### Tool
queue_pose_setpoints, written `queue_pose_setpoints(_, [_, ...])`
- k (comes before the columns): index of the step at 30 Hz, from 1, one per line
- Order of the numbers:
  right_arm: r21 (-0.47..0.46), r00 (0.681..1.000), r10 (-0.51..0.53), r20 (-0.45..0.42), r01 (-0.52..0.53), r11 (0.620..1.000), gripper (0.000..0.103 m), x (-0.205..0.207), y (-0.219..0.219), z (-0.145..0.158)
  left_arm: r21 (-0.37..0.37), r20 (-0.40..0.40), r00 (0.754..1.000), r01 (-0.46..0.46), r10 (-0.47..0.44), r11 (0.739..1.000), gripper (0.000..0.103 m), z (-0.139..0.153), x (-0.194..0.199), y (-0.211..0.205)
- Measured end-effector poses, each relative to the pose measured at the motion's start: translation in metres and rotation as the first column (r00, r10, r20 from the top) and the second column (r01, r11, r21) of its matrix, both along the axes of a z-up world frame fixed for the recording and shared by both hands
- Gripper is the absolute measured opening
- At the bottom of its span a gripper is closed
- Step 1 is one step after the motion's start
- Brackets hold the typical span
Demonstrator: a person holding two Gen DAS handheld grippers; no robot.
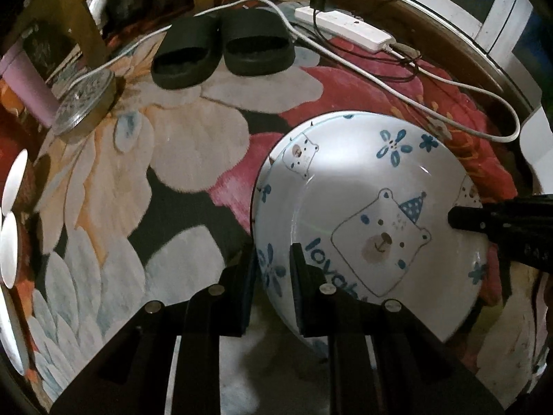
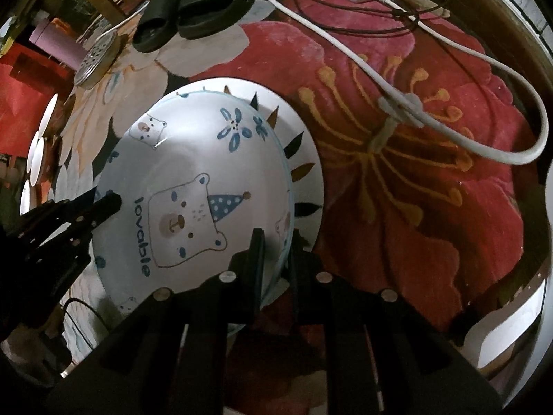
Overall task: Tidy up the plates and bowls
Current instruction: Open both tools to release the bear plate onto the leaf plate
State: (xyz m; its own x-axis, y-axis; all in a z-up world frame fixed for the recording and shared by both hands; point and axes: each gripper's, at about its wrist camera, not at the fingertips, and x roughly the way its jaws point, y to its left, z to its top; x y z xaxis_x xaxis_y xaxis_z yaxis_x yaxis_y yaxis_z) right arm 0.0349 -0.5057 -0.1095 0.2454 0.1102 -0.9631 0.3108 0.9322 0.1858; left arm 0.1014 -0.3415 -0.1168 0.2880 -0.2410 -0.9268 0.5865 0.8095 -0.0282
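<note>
A white bowl (image 1: pixel 373 186) printed with a bear in a party hat, blue flowers and the word "lovable" hangs over a flowered rug, held from both sides. My left gripper (image 1: pixel 273 252) is shut on its near left rim. My right gripper (image 2: pixel 276 238) is shut on the opposite rim. Each gripper also shows in the other's view: the right gripper (image 1: pixel 458 218) and the left gripper (image 2: pixel 110 202). Under the bowl (image 2: pixel 193 159) lies a white plate (image 2: pixel 304 152) with dark leaf marks round its rim. I cannot tell whether the two touch.
Several white plates (image 1: pixel 13 180) stand on edge at the far left. On the rug (image 2: pixel 397 207) lie black slippers (image 1: pixel 221 45), a white power strip (image 1: pixel 345 27) with looping cables (image 2: pixel 484 69), a round metal lid (image 1: pixel 83 103) and a lilac cup (image 1: pixel 27 83).
</note>
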Motion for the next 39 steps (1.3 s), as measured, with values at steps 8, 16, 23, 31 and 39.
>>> queue_pose_setpoints(8, [0.039, 0.999, -0.051, 0.001, 0.051, 0.998, 0.017, 0.000, -0.009, -0.005, -0.037, -0.049, 0.999, -0.011, 0.009, 0.999, 0.080, 0.002, 0.004, -0.001])
queue_pose_setpoints(16, [-0.007, 0.995, -0.077, 0.061, 0.077, 0.997, 0.103, -0.009, 0.001, 0.024, -0.050, -0.022, 0.998, -0.064, 0.063, 0.997, 0.102, 0.015, 0.000, 0.016])
queue_pose_setpoints(23, [-0.020, 0.994, -0.102, 0.033, 0.103, 0.995, 0.103, -0.015, 0.019, 0.040, -0.061, -0.036, 0.996, -0.085, 0.083, 0.995, 0.102, 0.025, 0.001, 0.036])
queue_pose_setpoints(31, [-0.027, 0.992, -0.122, 0.014, 0.122, 0.992, 0.103, -0.022, 0.040, 0.044, -0.066, -0.049, 0.995, -0.090, 0.087, 0.994, 0.102, 0.032, 0.000, 0.054])
queue_pose_setpoints(39, [-0.032, 0.991, -0.130, 0.015, 0.130, 0.991, 0.103, -0.024, 0.054, 0.045, -0.058, -0.053, 0.995, -0.087, 0.084, 0.995, 0.102, 0.033, -0.003, 0.067])
